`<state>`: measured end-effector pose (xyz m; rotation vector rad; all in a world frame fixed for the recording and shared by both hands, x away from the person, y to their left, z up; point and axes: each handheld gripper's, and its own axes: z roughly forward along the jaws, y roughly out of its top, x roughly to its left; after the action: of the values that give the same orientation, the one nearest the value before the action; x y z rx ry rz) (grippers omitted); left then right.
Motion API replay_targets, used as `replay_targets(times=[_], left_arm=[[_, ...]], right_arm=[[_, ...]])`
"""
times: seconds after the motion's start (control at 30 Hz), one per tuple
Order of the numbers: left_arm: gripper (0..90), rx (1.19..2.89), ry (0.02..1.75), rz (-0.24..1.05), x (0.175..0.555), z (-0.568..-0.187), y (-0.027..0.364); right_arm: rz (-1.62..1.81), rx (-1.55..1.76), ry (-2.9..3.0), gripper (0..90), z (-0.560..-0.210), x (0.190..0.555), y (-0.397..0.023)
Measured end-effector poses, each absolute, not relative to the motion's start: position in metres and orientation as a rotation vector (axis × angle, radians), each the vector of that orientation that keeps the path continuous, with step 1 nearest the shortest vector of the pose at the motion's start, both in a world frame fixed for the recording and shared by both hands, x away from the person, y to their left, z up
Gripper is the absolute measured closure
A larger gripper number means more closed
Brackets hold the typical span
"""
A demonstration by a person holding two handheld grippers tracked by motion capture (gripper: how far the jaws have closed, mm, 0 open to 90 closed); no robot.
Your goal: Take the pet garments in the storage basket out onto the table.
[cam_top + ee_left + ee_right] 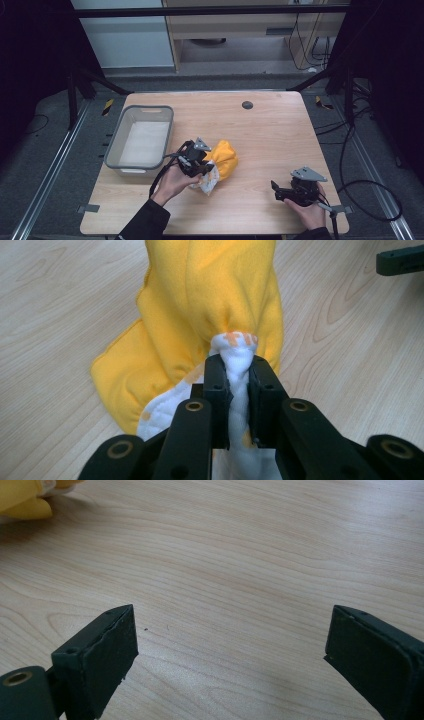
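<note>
A yellow cloth with a white, orange-printed lining (223, 160) lies bunched near the middle of the wooden table (270, 130). My left gripper (206, 169) is shut on a fold of that cloth; in the left gripper view the white fabric (239, 356) is pinched between the two black pads while the yellow part (210, 295) spreads out beyond them. My right gripper (276, 190) rests low over the table at the front right, apart from the cloth. Its jaws stand wide open in the right gripper view, with bare wood between them (230, 630). A yellow corner of the cloth (25, 500) shows at the upper left there.
A grey plastic bin (140, 141) with a pale bottom stands on the table's left side, just left of my left hand. A small dark round disc (247, 105) sits in the tabletop near the far edge. Cables trail over the floor to the right of the table.
</note>
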<state>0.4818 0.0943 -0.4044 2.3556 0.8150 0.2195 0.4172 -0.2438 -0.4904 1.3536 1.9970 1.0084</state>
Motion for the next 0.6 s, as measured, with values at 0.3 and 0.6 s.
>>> replay_targets(times=[0.3, 0.6], left_arm=[[77.3, 2.371, 0.796, 0.210, 0.482, -0.415, 0.090], [70.3, 2.379, 0.784, 0.193, 0.482, -0.423, 0.089]], right_arm=[[1.008, 1.355, 1.996, 6.4, -0.491, 0.417, -0.244], [1.007, 1.352, 1.996, 6.3, -0.491, 0.417, -0.244]])
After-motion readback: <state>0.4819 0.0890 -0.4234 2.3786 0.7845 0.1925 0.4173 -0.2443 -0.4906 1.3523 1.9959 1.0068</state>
